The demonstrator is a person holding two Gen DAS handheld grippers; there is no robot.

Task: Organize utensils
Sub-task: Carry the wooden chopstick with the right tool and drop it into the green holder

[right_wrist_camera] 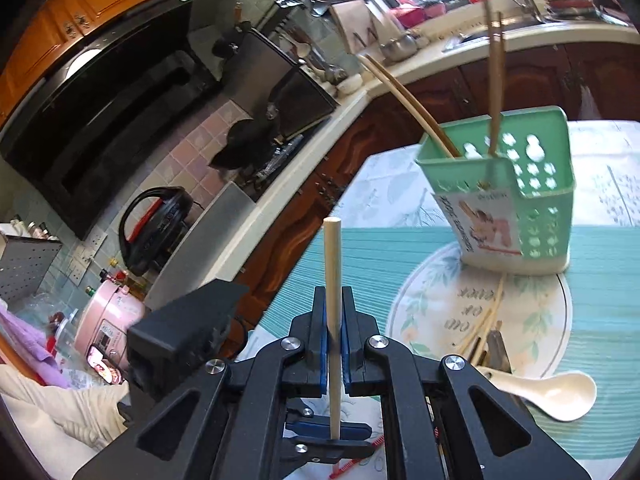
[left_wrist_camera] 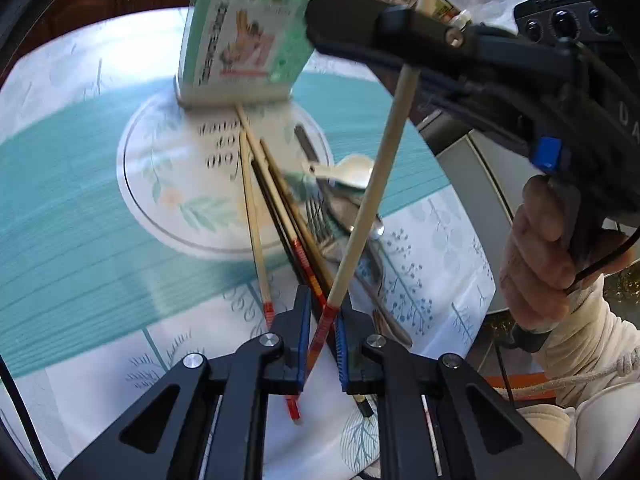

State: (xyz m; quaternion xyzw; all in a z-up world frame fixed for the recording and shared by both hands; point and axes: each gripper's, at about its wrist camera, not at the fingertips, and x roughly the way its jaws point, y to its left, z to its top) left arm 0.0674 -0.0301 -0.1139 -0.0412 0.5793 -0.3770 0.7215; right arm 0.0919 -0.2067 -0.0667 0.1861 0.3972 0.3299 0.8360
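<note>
Left wrist view: both my tongs, left gripper (left_wrist_camera: 320, 344) and right gripper (right_wrist_camera: 333, 328), pinch one chopstick (left_wrist_camera: 384, 168). A few already stand in the holder (right_wrist_camera: 520, 200) ahead; most utensils (left_wrist_camera: 304, 216) remain below.

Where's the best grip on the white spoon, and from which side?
Take the spoon by its handle, coming from above with the jaws across it. The handle is narrow and straight, while the bowl is wide and rounded. Its handle end lies against the fork and other utensils, so grip mid-handle.

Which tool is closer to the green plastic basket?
Right. The right tool, shut on the pale wooden chopstick, is raised near the green plastic basket. The left tool sits lower, at the chopstick's red end, farther away.
</note>
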